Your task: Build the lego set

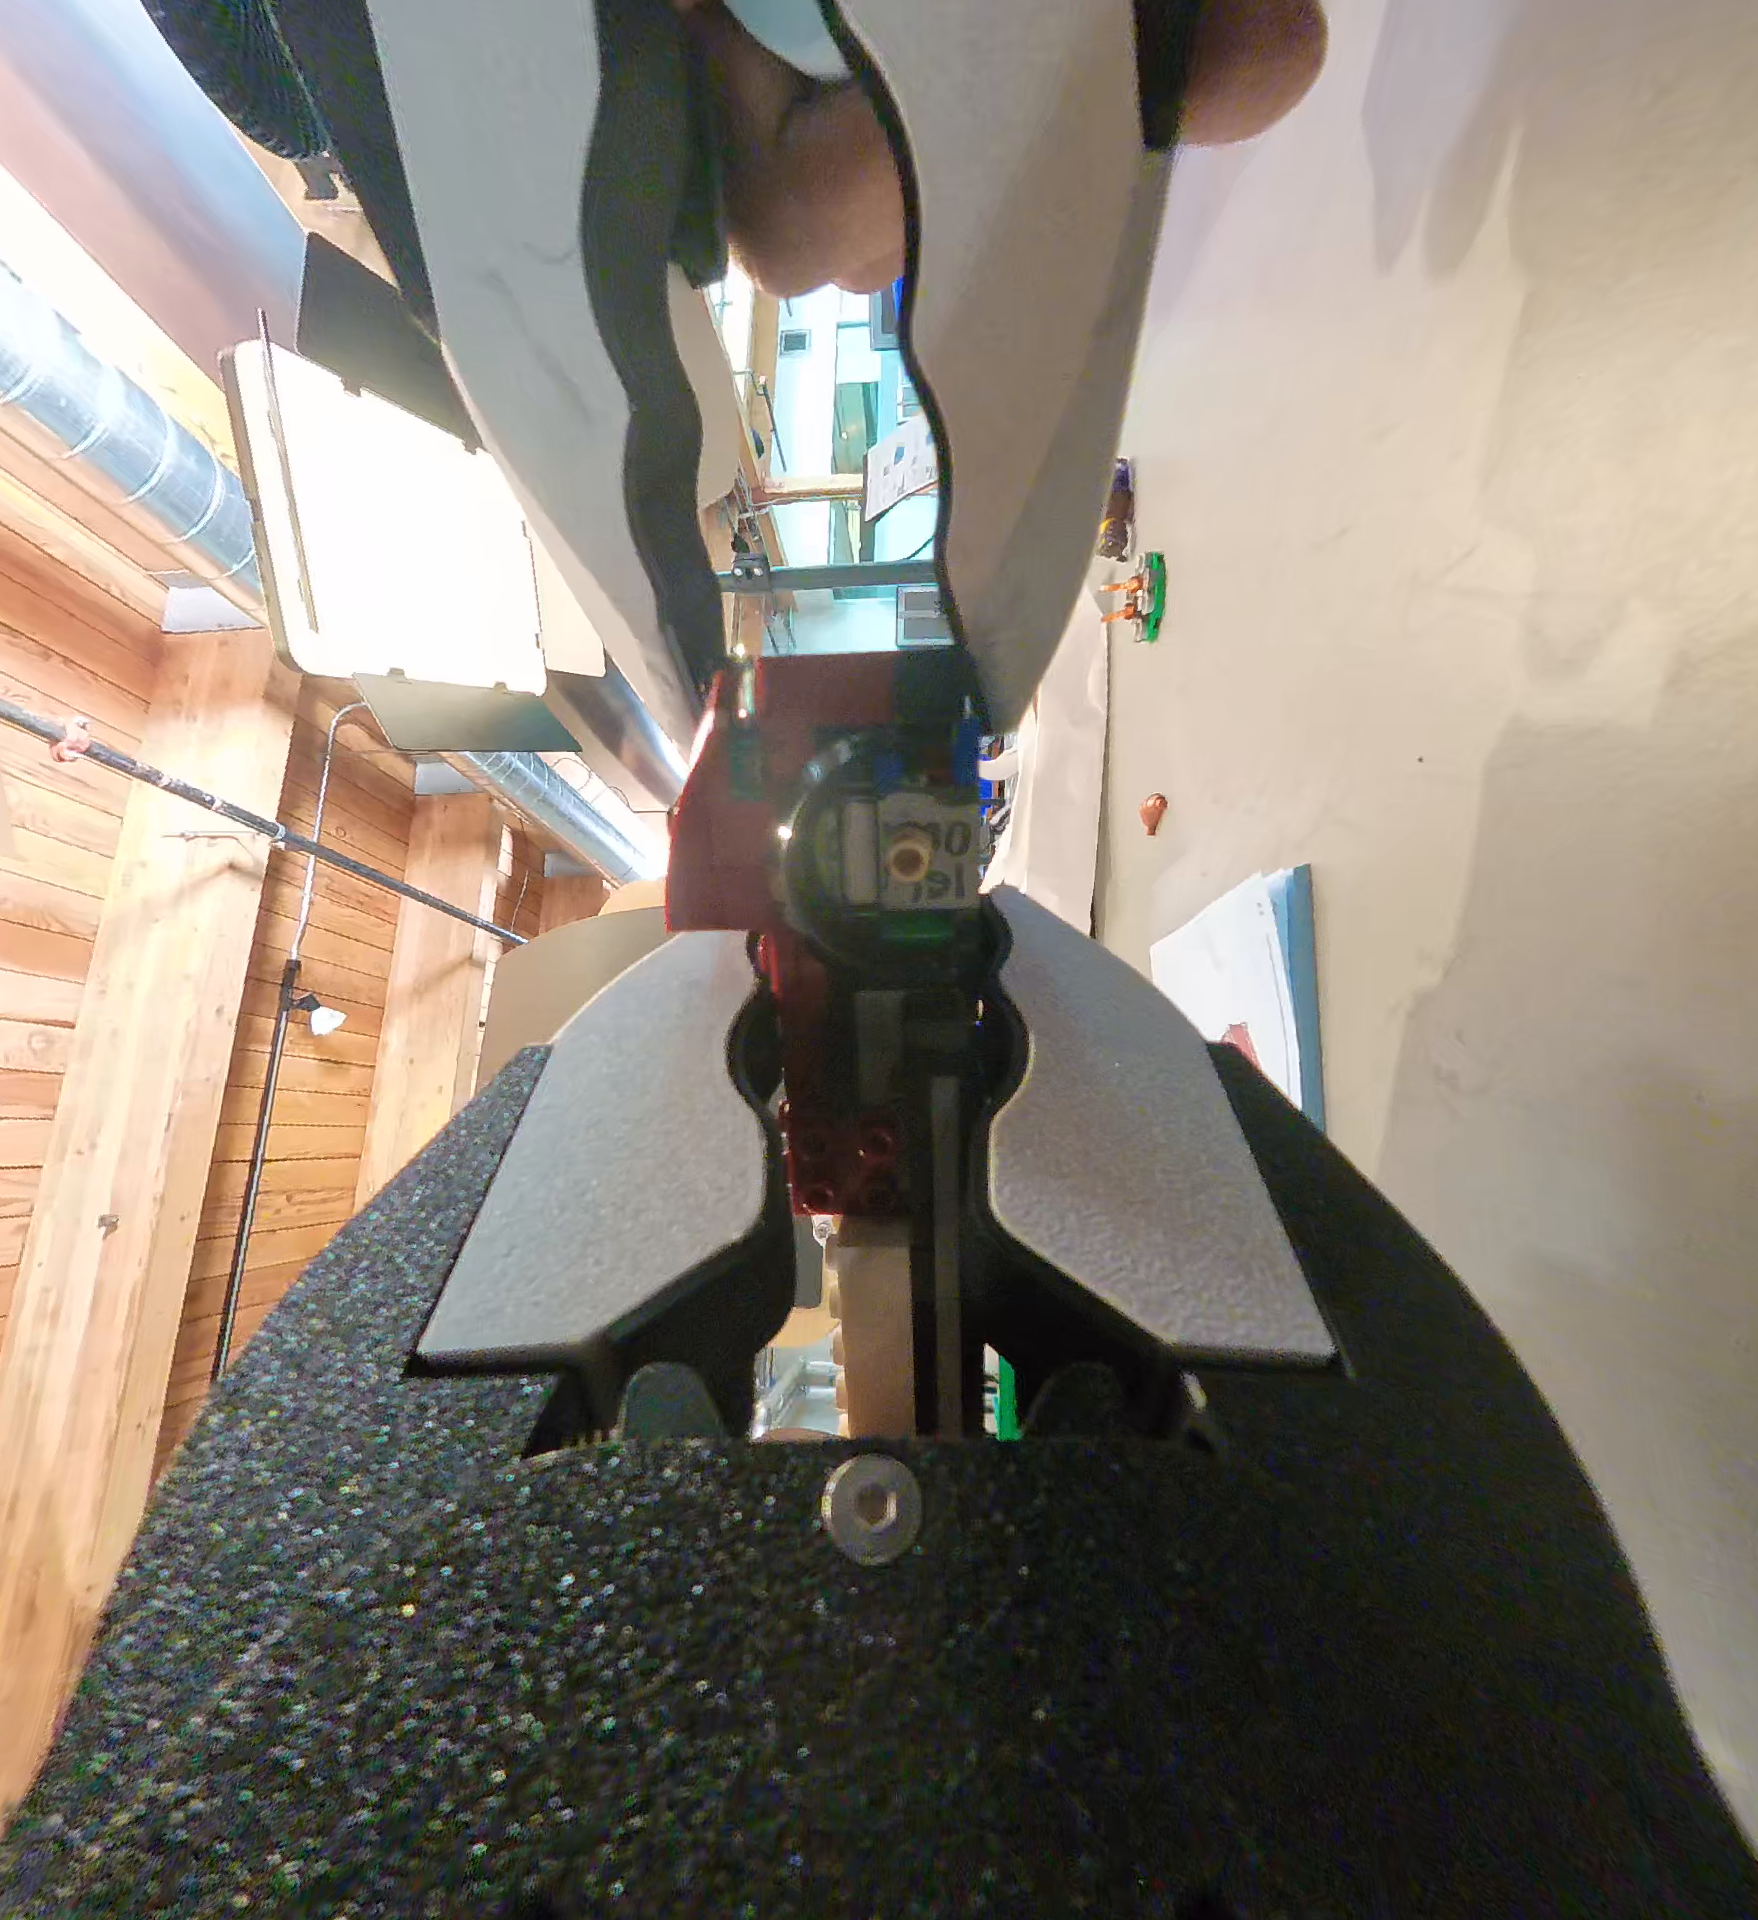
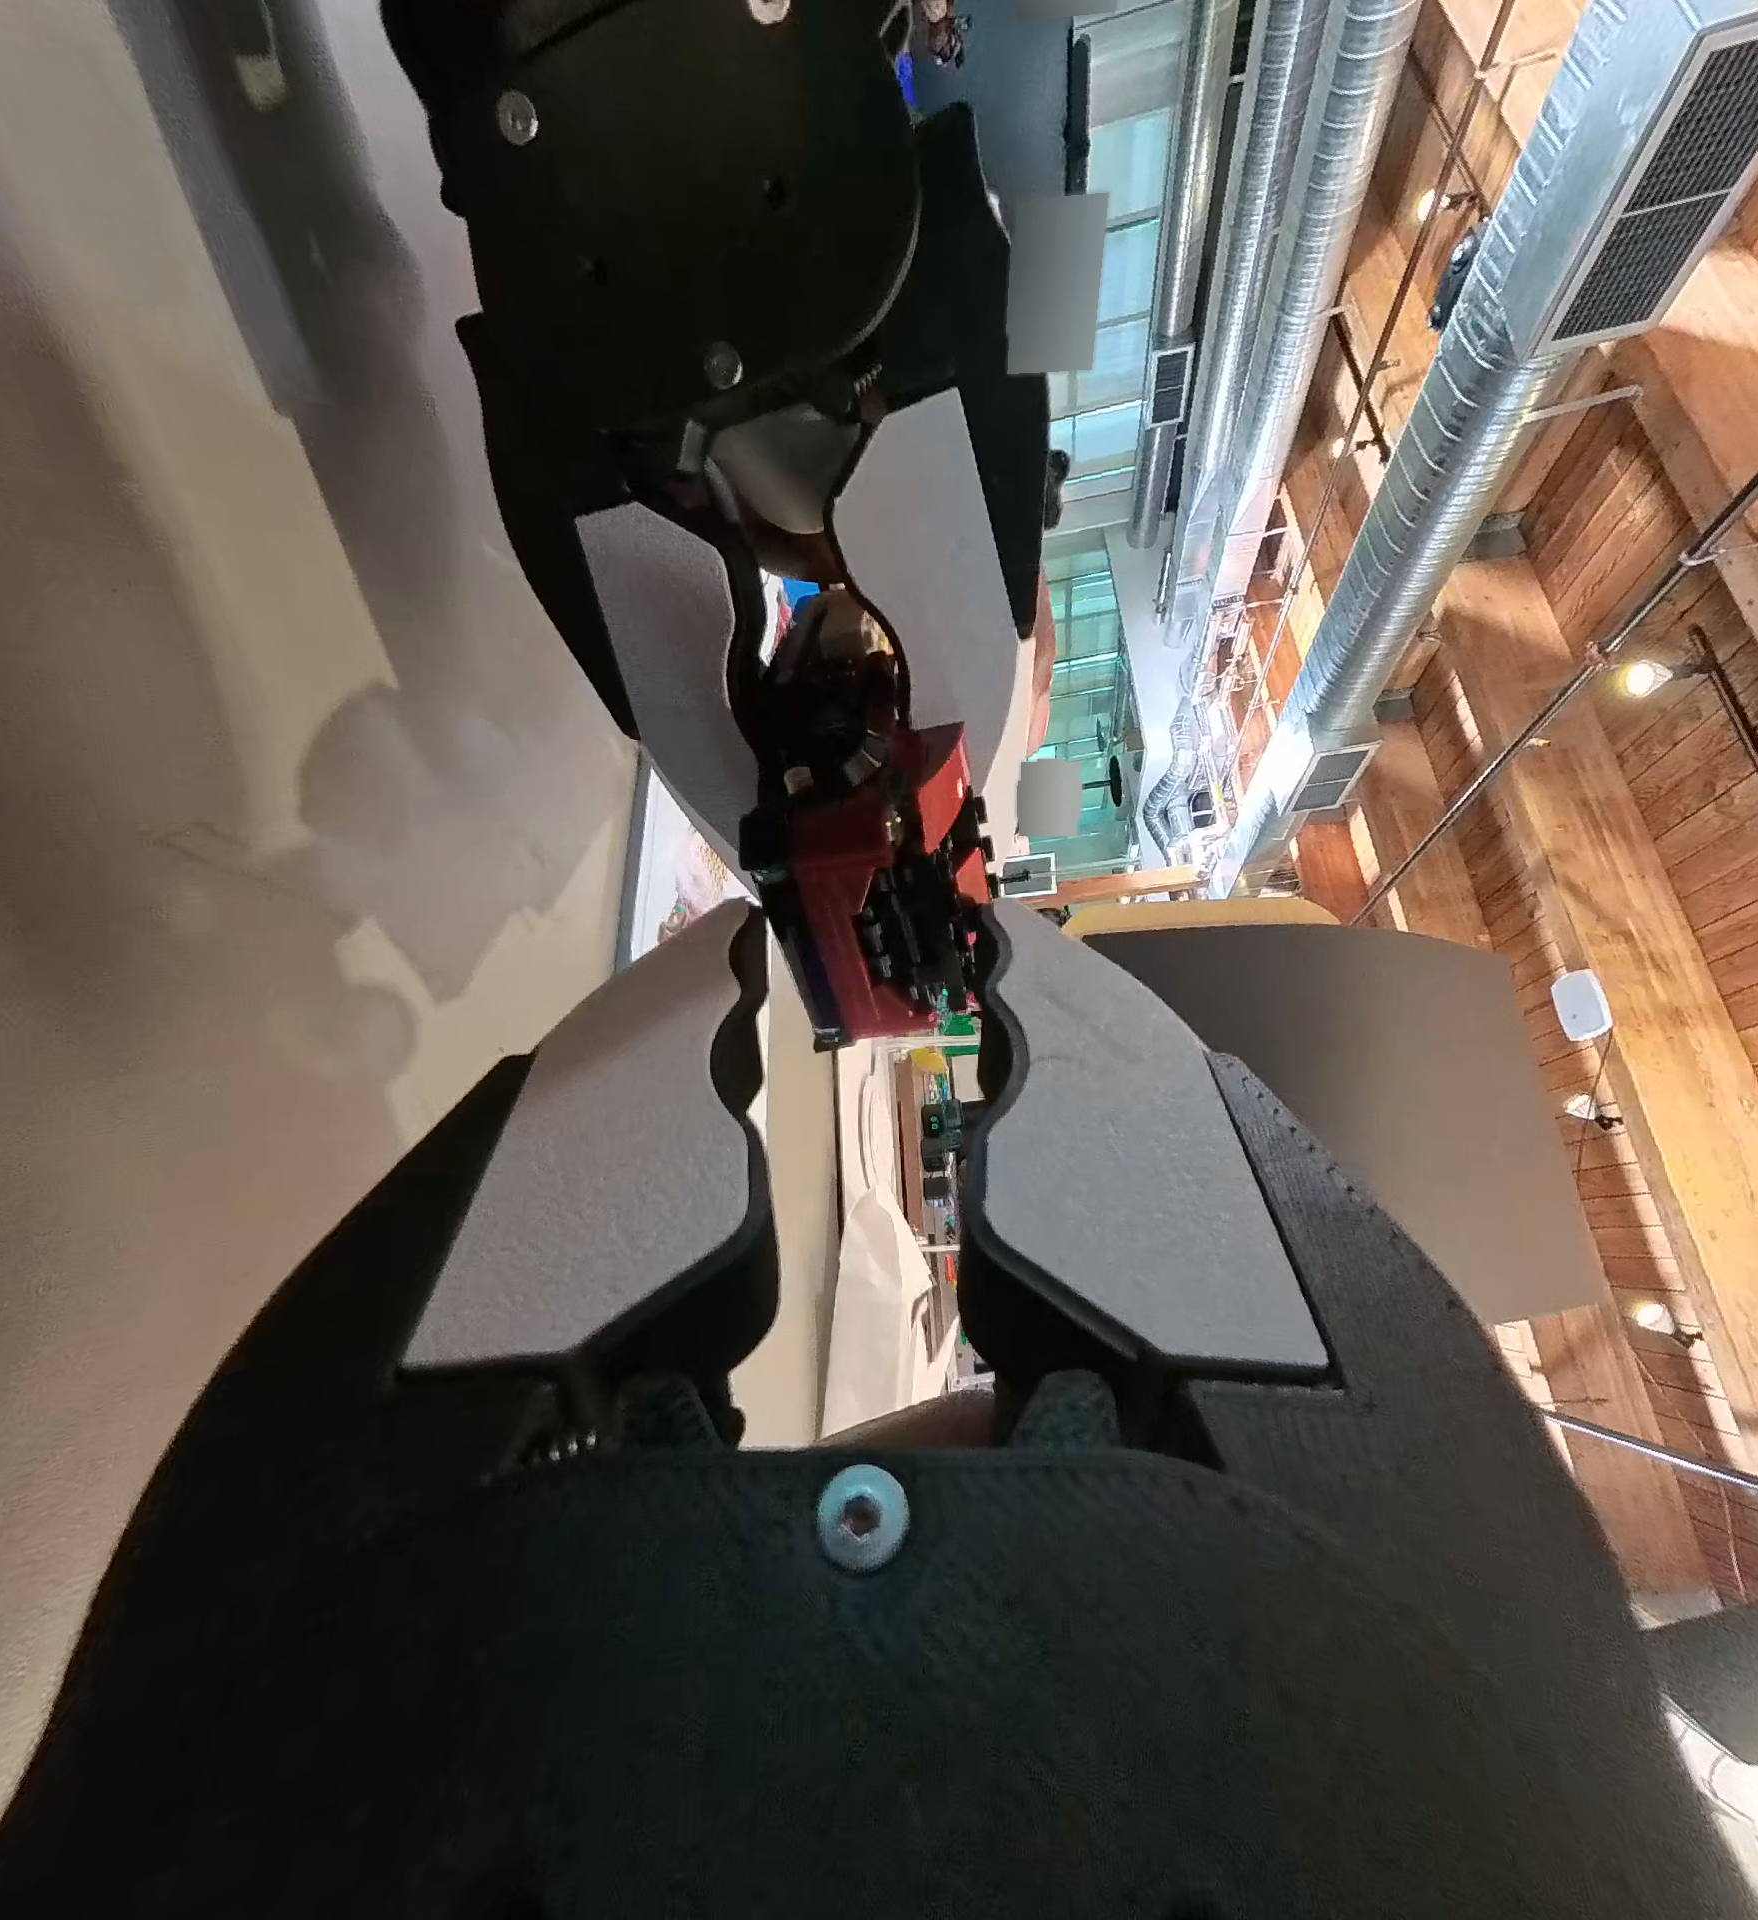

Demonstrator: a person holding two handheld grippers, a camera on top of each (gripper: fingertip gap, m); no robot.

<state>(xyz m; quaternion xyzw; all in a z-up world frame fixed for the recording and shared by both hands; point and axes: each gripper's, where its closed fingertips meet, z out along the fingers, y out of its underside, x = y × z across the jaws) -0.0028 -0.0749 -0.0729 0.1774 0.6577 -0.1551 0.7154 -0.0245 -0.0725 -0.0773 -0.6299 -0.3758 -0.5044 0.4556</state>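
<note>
A red and black toy brick model (image 1: 729, 821) hangs in the air between my two grippers, which face each other. My left gripper (image 1: 870, 925) is shut on its near end; both pads press the red and black bricks. A round black part with a pale label and a brass pin (image 1: 906, 862) sits on the model's front. My right gripper (image 1: 844, 665) comes in from the top of the left wrist view and closes on the far end. In the right wrist view my right gripper (image 2: 870, 920) has both pads against the model (image 2: 844, 914), and the left gripper (image 2: 854, 769) holds it from above.
A white tabletop (image 1: 1477, 727) carries a small green and orange piece (image 1: 1145, 597), a small brown piece (image 1: 1153, 810) and a stack of paper with a blue edge (image 1: 1259, 997). A person's hand (image 1: 823, 208) holds the right gripper. Wooden walls, metal ducts and a light panel (image 1: 387, 520) lie behind. The tips of both grippers are at nearly the same place.
</note>
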